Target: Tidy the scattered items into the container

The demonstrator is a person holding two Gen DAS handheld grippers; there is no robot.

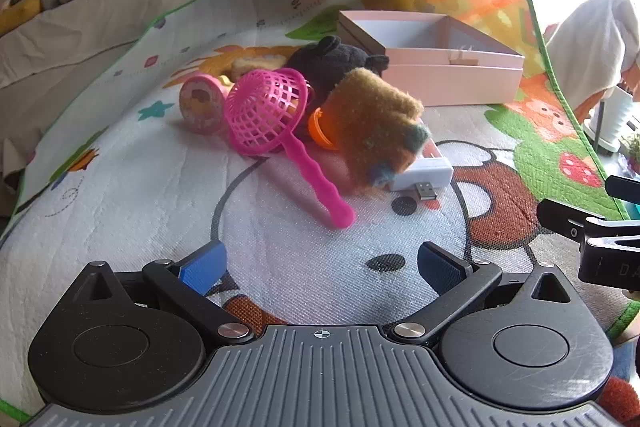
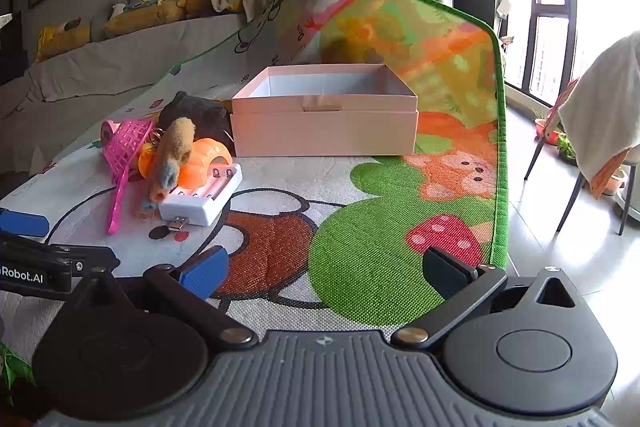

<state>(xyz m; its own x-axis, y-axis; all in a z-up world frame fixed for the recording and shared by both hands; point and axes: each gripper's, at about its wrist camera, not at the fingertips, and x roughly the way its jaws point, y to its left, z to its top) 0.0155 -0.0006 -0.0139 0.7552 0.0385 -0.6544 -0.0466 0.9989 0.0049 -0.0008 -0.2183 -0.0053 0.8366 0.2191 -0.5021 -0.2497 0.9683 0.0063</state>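
Partly hidden behind the brown plush (image 1: pixel 376 119), a black toy (image 1: pixel 332 61) is seen left of the empty pink box (image 2: pixel 326 111). Both the left gripper (image 1: pixel 320 265) and right gripper (image 2: pixel 326 269) are held apart over bare mat (image 2: pixel 360 267).

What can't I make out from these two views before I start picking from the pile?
- Black plush: mostly hidden behind the pink strainer and brown plush in the left wrist view.
- Orange toy: left wrist view shows only a sliver beside the brown plush.
- Pink box: near part of its floor is hidden by its front wall in both views.
- Right claw: left wrist view cuts it off at the right edge.
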